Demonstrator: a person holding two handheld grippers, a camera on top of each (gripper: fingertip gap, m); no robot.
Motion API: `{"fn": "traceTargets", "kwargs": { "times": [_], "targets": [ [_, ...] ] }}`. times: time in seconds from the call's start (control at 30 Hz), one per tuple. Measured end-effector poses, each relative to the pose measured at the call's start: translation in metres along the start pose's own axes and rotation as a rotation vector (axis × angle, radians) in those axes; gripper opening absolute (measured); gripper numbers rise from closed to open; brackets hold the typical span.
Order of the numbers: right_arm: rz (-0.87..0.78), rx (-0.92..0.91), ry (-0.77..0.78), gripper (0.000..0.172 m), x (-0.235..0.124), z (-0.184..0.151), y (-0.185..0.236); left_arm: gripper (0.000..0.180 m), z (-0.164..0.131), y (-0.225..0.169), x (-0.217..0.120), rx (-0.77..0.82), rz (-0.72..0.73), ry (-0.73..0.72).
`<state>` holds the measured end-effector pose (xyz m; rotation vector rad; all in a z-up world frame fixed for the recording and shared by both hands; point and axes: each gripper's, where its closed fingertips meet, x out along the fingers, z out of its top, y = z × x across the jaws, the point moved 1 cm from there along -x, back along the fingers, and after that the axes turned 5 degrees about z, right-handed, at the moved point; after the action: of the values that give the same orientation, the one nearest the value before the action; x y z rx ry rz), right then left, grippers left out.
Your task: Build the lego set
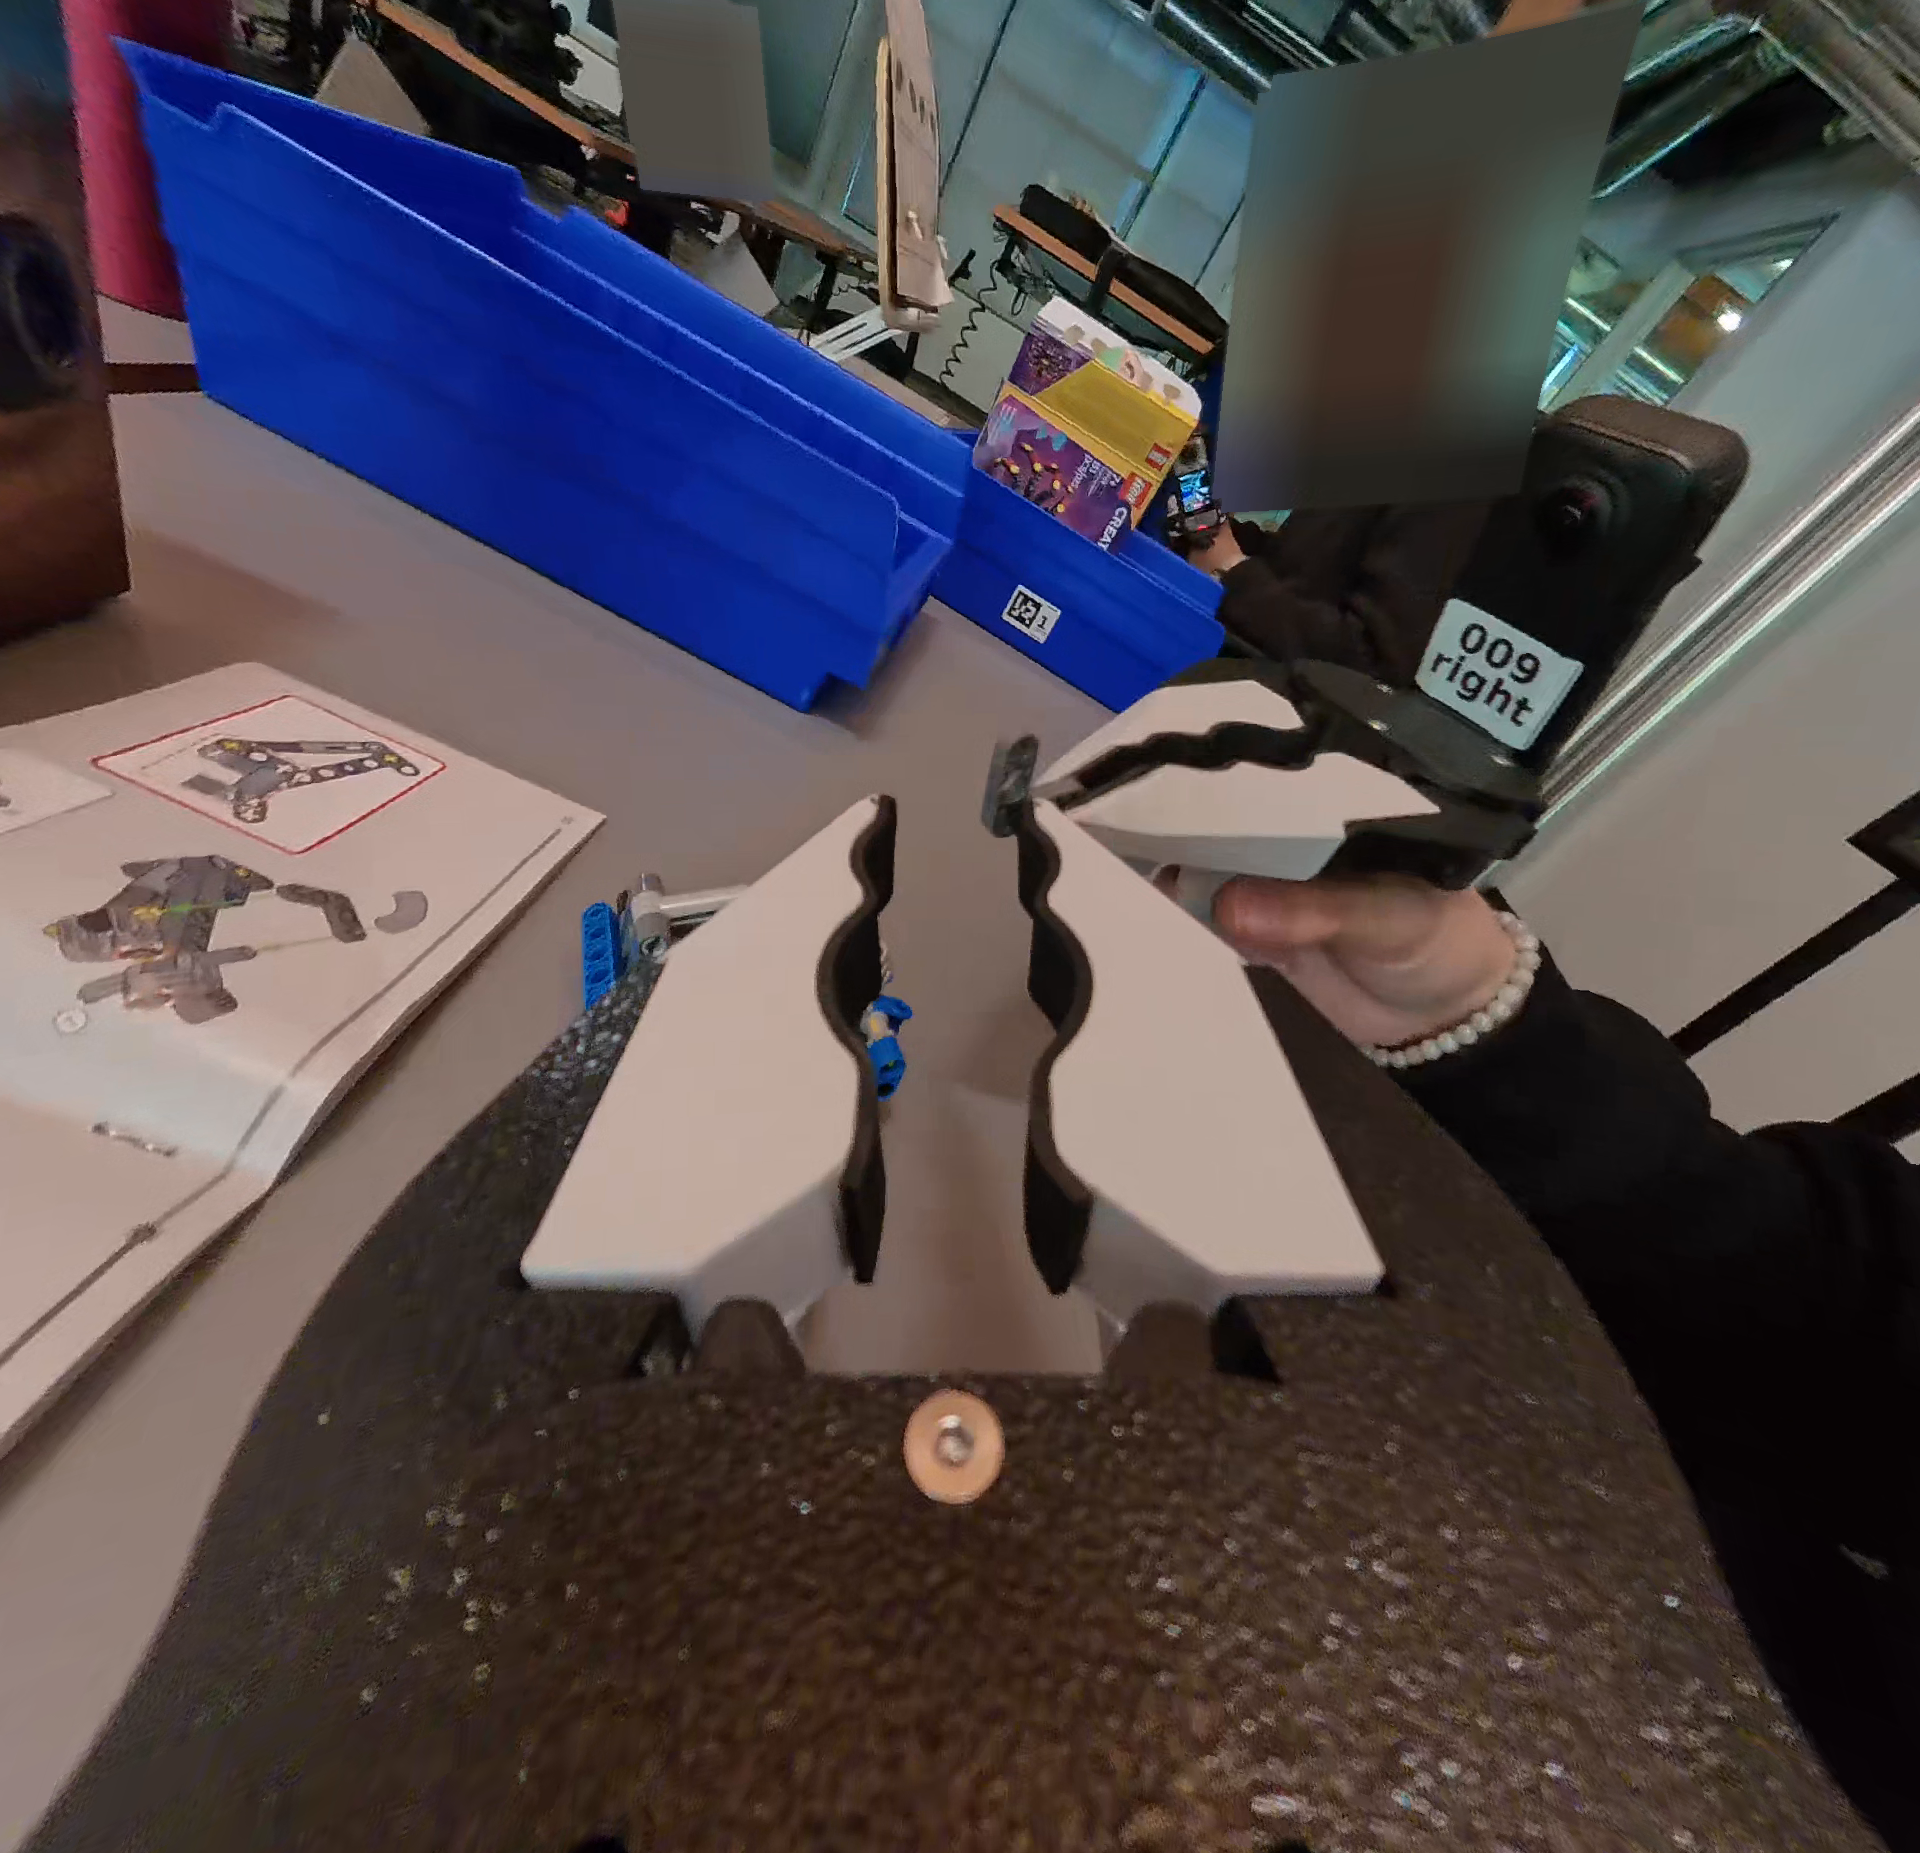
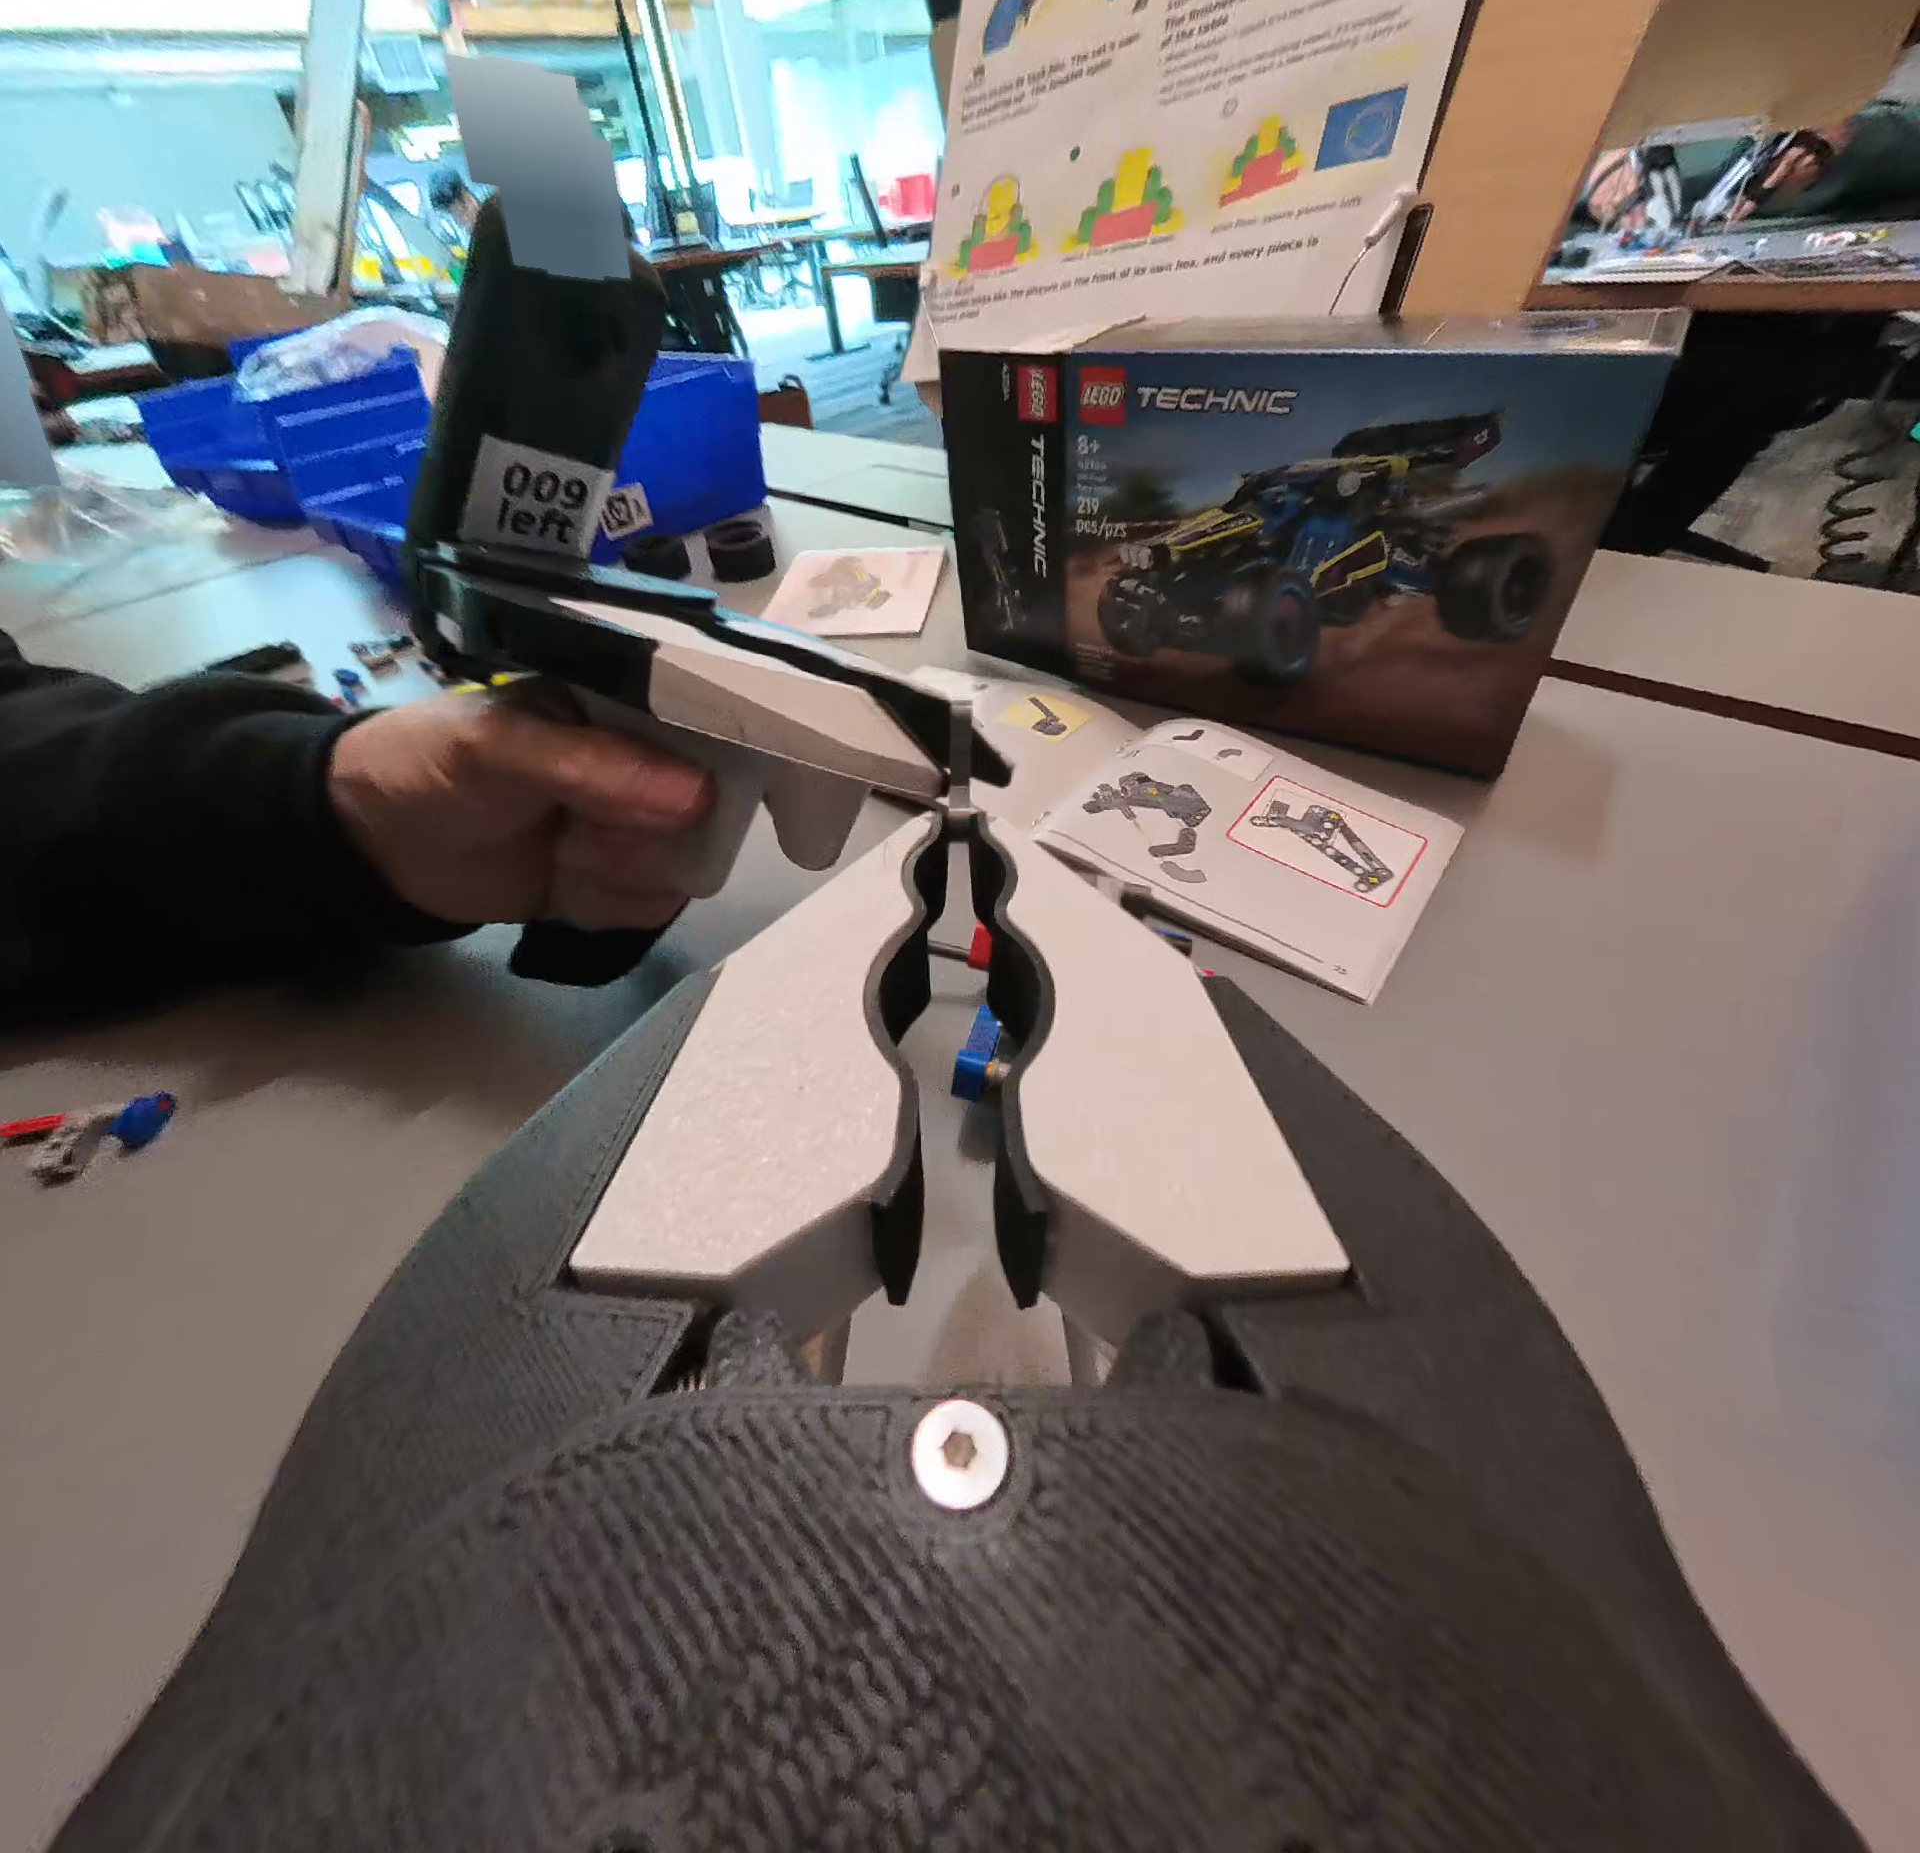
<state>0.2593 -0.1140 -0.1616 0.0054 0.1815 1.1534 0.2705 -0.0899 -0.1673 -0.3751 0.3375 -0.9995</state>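
So the thing in play is a small flat grey piece point(image 1: 1010, 785), looks like a thin plastic building-toy part. It's up in the air above the table point(image 1: 520, 619), pinched at the very tips of the right gripper point(image 1: 1039, 787), whose tongs are clamped together on it. In the right wrist view you see the piece point(image 2: 961, 754) edge-on, standing upright out of the closed tips, and it's really thin.

The left gripper point(image 1: 951, 816) has its tongs apart, nothing held. The piece sits right at the tip of one of its fingers point(image 1: 1101, 972); can't tell if they actually touch.

Handling guess: light, stiff, smooth plastic, so it won't bend but it could easily twist or pop out of a tip-only pinch. Best bet is grabbing across the flat faces, on the part sticking out past the right tips.

Around it: an open booklet point(image 1: 260, 868) lies on the table to the left, with a blue beam point(image 1: 597, 946) and a grey pin thing beside it. A small blue bit point(image 1: 883, 1034) lies under the left gripper. Blue bins point(image 1: 520, 369) sit behind, one with a colourful box point(image 1: 1091, 442) in it. The right view also shows a big toy car box point(image 2: 1299, 525) standing past the booklet, plus a few loose parts point(image 2: 94, 1128) off to the left.
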Motion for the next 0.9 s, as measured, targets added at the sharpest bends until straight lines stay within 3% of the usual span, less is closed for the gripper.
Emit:
{"fn": "traceTargets", "kwargs": {
  "times": [0.27,0.43,0.57,0.63,0.8,0.9],
  "targets": [
    [-0.052,-0.095,0.069,0.000,0.003,-0.006,-0.002,0.023,-0.003,-0.002,0.002,-0.018,-0.018,0.010],
    [-0.084,-0.143,0.094,0.000,0.007,-0.009,-0.002,0.010,-0.004,0.000,0.003,-0.025,-0.012,0.016],
    [-0.094,-0.162,0.105,0.000,0.009,-0.010,-0.001,0.016,-0.005,0.000,0.004,-0.001,-0.001,0.016],
    [-0.114,-0.170,0.111,0.000,0.009,-0.011,-0.003,0.005,-0.005,0.003,0.003,0.000,0.018,0.020],
    [-0.140,-0.179,0.100,0.000,0.012,-0.011,-0.002,0.005,-0.004,0.006,0.003,-0.012,0.039,0.005],
    [-0.102,-0.176,0.181,0.001,0.014,-0.021,-0.001,0.004,-0.013,0.009,0.004,0.084,0.065,0.065]
  ]
}}
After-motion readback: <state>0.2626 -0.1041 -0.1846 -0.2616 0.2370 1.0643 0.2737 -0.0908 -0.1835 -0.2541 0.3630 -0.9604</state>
